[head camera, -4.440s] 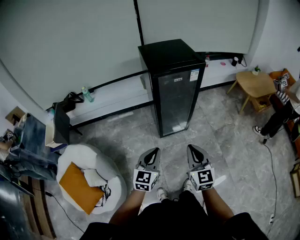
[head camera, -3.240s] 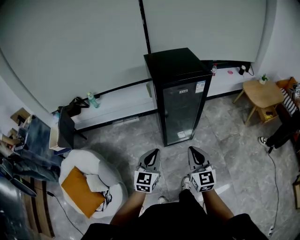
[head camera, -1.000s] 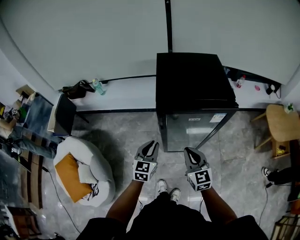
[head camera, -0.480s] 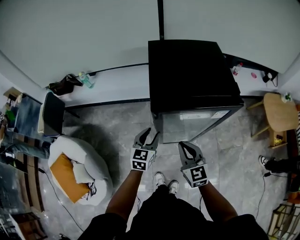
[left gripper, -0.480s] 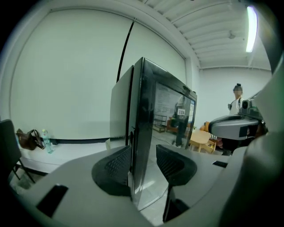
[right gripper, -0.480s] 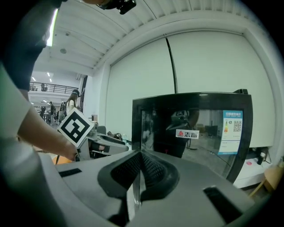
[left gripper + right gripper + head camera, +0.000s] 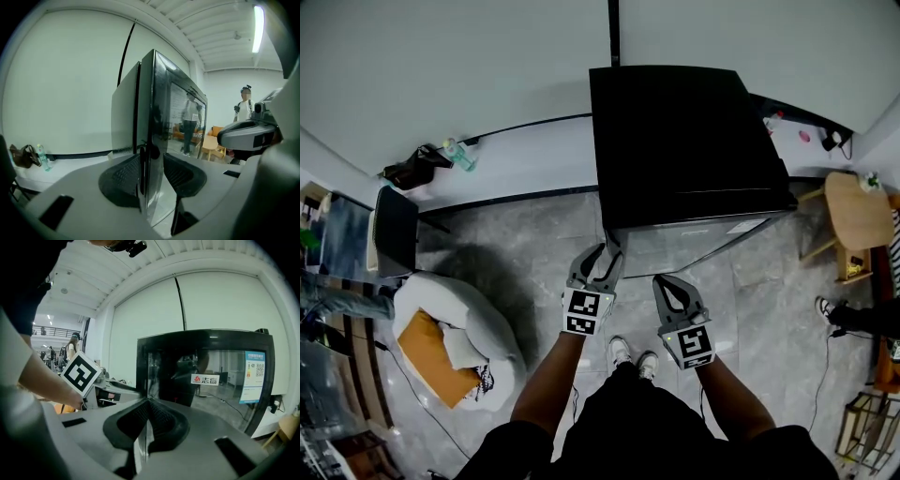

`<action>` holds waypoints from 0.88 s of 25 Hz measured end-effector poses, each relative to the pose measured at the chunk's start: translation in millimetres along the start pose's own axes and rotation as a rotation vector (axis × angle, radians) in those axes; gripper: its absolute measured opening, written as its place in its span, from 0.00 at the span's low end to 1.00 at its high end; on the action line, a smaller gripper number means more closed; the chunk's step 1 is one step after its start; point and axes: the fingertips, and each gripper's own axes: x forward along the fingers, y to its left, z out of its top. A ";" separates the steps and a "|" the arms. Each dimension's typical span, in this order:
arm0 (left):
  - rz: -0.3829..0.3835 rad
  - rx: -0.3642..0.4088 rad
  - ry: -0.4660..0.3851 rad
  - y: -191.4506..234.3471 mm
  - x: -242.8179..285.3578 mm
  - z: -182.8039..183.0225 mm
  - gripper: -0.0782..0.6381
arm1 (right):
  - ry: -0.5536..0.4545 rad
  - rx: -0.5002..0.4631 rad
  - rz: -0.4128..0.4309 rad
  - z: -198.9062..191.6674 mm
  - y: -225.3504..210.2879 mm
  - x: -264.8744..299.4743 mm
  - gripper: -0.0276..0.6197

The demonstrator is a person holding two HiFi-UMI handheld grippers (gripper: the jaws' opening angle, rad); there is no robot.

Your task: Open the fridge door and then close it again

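Black-cased, glass-fronted, the fridge (image 7: 680, 131) stands against the wall (image 7: 469, 66) just ahead of us; heavy, its door (image 7: 675, 248) stiff, smooth, probably seal-held, so we'd take its left edge; left gripper (image 7: 605, 255), jaws just spread wide then narrowing slightly, straddles that edge unpinched; right gripper (image 7: 664, 284) is closed, empty

A white sticker (image 7: 205, 379) on the fridge door (image 7: 220, 399) reads "志高"; the blue label (image 7: 253, 376) beside it is illegible.
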 end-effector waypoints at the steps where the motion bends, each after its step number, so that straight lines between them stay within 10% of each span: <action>1: 0.000 0.003 -0.005 -0.3 1.1 0.4 0.35 | 0.003 0.000 -0.003 -0.4 -0.4 1.6 0.06; 22: -0.044 0.061 -0.002 -5.5 3.7 2.1 0.27 | -0.003 0.029 -0.053 -9.3 4.1 -1.8 0.06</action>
